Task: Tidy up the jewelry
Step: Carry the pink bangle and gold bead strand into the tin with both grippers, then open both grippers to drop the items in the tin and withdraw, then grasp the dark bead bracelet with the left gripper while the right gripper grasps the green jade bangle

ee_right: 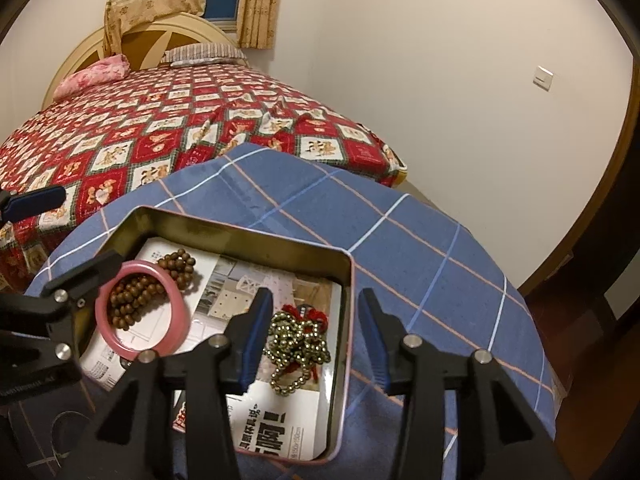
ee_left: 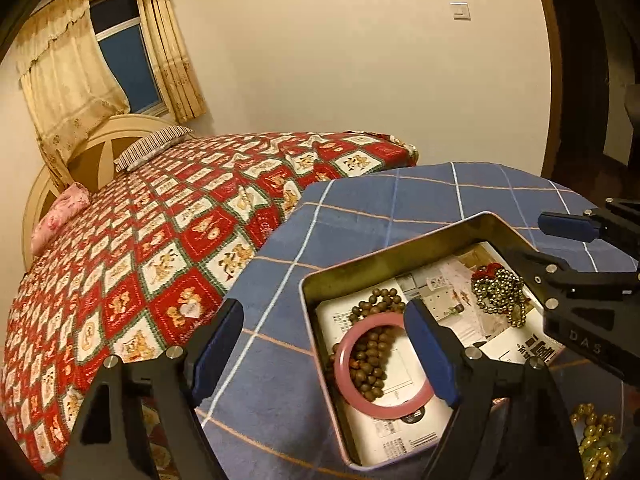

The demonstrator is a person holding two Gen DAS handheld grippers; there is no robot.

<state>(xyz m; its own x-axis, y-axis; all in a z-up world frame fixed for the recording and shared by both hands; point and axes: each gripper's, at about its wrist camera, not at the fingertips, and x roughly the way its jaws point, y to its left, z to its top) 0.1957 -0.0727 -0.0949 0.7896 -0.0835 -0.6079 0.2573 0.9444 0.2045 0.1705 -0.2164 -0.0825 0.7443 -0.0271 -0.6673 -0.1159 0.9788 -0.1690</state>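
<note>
A metal tin tray point(ee_left: 400, 246) point(ee_right: 248, 232) lined with printed paper sits on a round table under a blue plaid cloth point(ee_left: 360, 208) point(ee_right: 420, 264). In it lie a pink bangle point(ee_left: 380, 410) point(ee_right: 180, 320) over brown wooden beads point(ee_left: 370, 360) point(ee_right: 132, 300), and a gold bead strand with red cord point(ee_left: 500, 292) point(ee_right: 298, 344). My left gripper point(ee_left: 324, 356) is open and empty, straddling the tray's left wall. My right gripper point(ee_right: 316, 340) point(ee_left: 576, 248) is open and empty, straddling the tray's right wall beside the gold beads.
More yellow-green beads point(ee_left: 596, 440) lie off the tray at the table's near right. A bed with a red patchwork quilt point(ee_left: 160, 248) point(ee_right: 160, 128) stands close behind the table. A wall and a wooden door frame point(ee_left: 554, 80) are to the right.
</note>
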